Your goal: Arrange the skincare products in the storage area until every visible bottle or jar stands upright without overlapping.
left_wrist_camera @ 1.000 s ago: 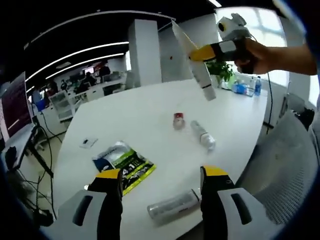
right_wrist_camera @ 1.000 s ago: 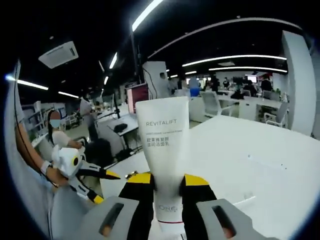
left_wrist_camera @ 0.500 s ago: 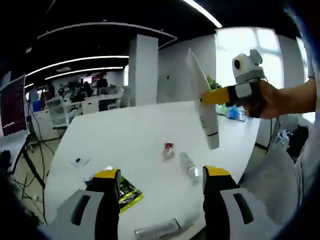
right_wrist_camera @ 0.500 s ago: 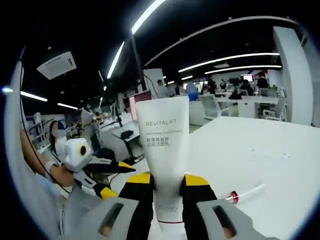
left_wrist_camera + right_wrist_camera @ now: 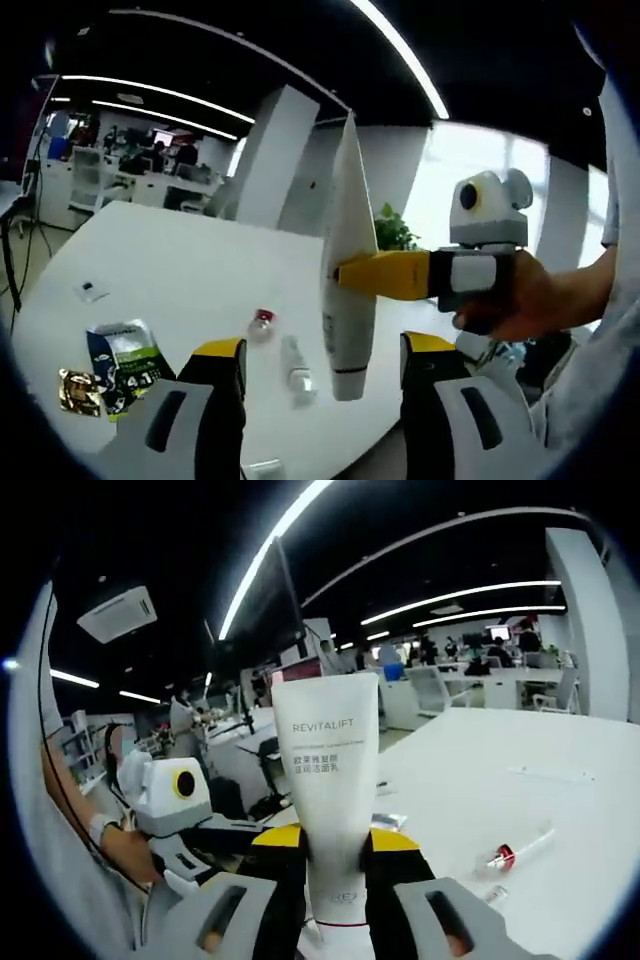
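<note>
While the white plastic REVITALIFT tube (image 5: 326, 780) is clenched low on its body by the right tool (image 5: 335, 845), held in the air above the white counter (image 5: 180, 270), the left tool (image 5: 320, 365) is held released. It should be lowered cap-down, clear of the small clear bottle (image 5: 296, 368) lying flat.
</note>
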`<state>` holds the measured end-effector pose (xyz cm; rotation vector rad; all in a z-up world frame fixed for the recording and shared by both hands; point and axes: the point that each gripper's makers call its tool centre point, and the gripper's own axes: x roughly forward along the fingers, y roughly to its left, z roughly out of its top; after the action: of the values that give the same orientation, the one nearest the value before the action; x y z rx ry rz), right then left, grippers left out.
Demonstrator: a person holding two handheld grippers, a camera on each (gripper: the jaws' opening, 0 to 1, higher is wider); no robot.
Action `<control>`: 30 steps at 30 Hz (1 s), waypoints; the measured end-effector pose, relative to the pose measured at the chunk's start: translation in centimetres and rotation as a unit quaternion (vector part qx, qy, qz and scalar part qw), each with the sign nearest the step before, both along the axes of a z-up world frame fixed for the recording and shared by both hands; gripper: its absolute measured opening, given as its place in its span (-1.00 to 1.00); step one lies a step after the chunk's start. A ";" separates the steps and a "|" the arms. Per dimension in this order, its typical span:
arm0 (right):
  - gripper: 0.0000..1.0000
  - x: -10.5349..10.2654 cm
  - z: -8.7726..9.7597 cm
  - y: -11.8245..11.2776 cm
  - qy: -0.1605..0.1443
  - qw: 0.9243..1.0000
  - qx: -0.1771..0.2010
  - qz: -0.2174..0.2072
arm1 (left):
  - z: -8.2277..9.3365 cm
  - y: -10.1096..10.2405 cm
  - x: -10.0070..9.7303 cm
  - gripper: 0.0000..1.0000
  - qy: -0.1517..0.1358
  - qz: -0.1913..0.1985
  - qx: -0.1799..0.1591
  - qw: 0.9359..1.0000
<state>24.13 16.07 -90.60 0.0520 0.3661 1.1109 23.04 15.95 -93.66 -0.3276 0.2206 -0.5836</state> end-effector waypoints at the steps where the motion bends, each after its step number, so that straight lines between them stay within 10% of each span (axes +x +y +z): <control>1: -0.71 -0.1 0.0 0.0 0.000 1.000 0.000 0.000 | 0.1 -0.1 0.0 0.10 0.000 -0.002 -0.005 1.000; 30: -0.52 -2.9 -1.9 2.9 0.037 0.999 -0.019 0.022 | -1.3 0.2 -1.2 -0.70 0.029 -0.024 0.036 0.999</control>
<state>21.23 19.01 -92.54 0.0514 0.4555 1.1474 21.83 16.16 -94.93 -0.2702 0.3045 -0.6137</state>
